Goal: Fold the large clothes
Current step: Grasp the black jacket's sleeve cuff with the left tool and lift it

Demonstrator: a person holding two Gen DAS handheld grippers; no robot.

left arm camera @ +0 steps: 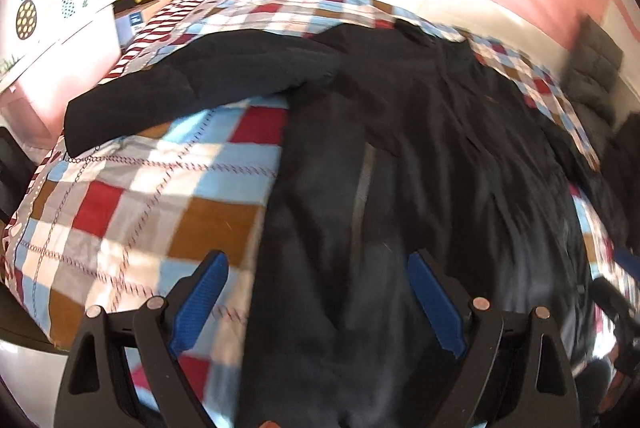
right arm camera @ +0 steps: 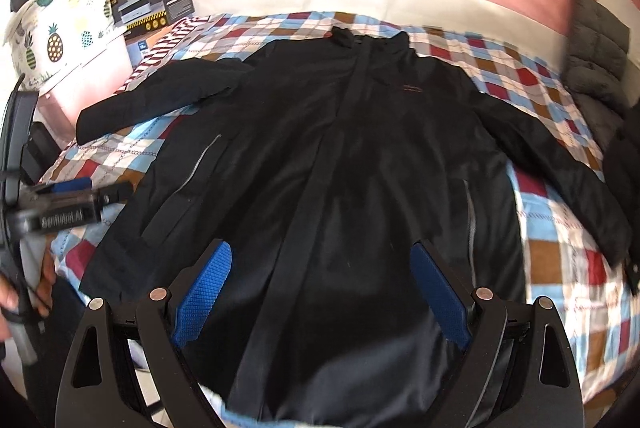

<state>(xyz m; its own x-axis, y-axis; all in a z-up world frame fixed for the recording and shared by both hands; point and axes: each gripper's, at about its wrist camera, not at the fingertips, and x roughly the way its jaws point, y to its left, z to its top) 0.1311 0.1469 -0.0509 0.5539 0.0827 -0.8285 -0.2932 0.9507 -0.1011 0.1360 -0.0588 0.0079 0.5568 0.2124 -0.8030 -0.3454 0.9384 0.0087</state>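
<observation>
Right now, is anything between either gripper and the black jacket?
Nothing visible. The black jacket lies spread on the checked bedspread, directly beneath the open right gripper and open left gripper.

"GenRobot.AI" — on left tool (right arm camera: 68, 218) body.

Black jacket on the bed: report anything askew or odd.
Nothing stands out. The black jacket lies flat, front up, closed, sleeves spread on the checked bedspread. Both grippers, left and right, are open above its hem.

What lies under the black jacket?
The black jacket lies spread flat on a checked bedspread, which shows around it. Whatever lies directly beneath the jacket is covered.
</observation>
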